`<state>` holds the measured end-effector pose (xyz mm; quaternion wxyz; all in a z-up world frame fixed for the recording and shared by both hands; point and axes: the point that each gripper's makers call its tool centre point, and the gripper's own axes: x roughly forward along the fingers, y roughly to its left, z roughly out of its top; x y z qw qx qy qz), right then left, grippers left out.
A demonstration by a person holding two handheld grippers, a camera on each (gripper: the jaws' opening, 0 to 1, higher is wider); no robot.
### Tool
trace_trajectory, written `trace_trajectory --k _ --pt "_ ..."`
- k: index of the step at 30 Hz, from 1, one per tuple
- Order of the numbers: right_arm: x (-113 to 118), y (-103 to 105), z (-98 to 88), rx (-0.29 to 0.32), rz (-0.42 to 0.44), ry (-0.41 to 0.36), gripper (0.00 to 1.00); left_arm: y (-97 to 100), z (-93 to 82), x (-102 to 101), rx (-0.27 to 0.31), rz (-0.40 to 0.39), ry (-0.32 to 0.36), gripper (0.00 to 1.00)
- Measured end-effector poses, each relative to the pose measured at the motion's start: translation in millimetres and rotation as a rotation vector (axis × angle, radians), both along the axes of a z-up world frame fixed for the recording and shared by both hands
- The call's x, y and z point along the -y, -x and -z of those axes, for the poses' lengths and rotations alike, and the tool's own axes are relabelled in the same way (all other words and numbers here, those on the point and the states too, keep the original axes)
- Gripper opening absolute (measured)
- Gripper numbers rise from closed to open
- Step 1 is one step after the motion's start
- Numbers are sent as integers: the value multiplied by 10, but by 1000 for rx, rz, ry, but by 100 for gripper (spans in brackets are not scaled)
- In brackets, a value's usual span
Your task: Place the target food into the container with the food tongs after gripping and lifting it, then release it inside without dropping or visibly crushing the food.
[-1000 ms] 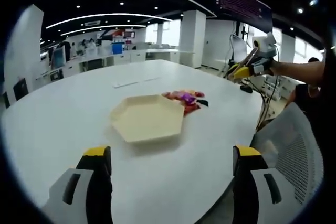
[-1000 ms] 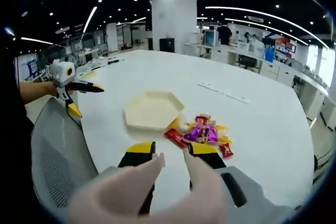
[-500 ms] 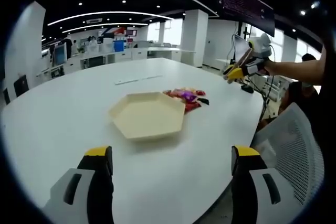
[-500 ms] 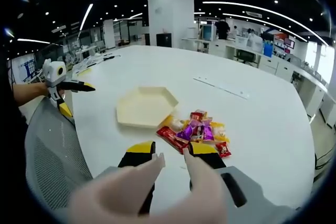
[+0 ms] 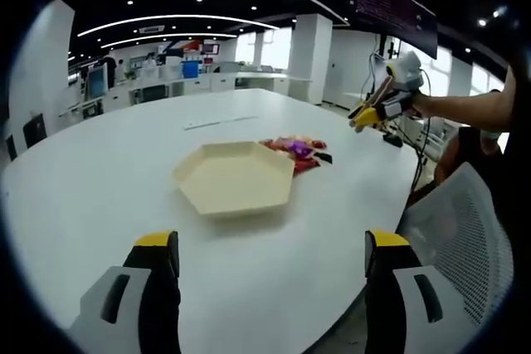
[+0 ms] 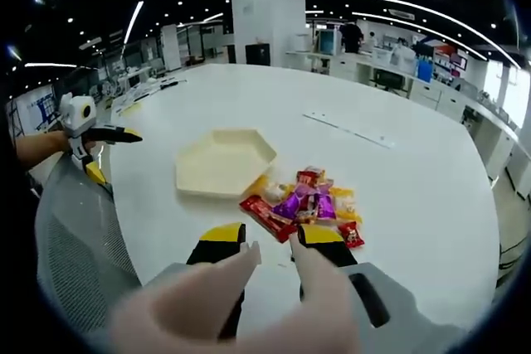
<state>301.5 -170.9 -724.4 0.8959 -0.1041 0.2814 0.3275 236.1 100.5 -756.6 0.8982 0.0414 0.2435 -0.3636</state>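
In the right gripper view the tray (image 6: 222,162) and the snack pile (image 6: 307,205) sit lower and nearer than half a second ago; the whole picture has shifted, so the camera has moved in over the table (image 6: 415,180) while the things lie as they did. In the left gripper view the tray (image 5: 235,177) looks much as before, and the right gripper (image 5: 375,108) hangs a little lower against the background, beyond the table's far edge.

The snacks (image 5: 294,152) lie in a loose heap just beside the tray, at its edge; whether any wrapper touches it cannot be told. The tray holds nothing.

The right gripper (image 6: 270,240) has its yellow-tipped jaws a narrow gap apart, with nothing between them, just short of the nearest red wrapper (image 6: 267,216). Blurred tongs (image 6: 249,304) lie over its lower part and hide much of it; how they are held cannot be made out. The left gripper (image 5: 270,254) has its jaws wide apart and empty, above the near table (image 5: 99,180). It also shows small (image 6: 98,138) off the table's side, held by a hand (image 6: 60,143).

A mesh chair (image 5: 469,238) is cut off at the edge.
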Motion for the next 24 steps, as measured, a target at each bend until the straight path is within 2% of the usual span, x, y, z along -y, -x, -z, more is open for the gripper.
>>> trace_trajectory --k 3,11,19,24 --pt "6 -35 43 -13 3 8 24 -15 1 -10 5 -10 -1 93" --pt "58 -171 169 -42 23 35 24 -42 11 -17 3 -12 -3 92" --pt "90 -265 480 -116 36 56 24 -43 10 -9 2 -16 0 94" --pt "108 -290 583 -135 46 68 24 -28 28 -26 -7 -17 -4 92"
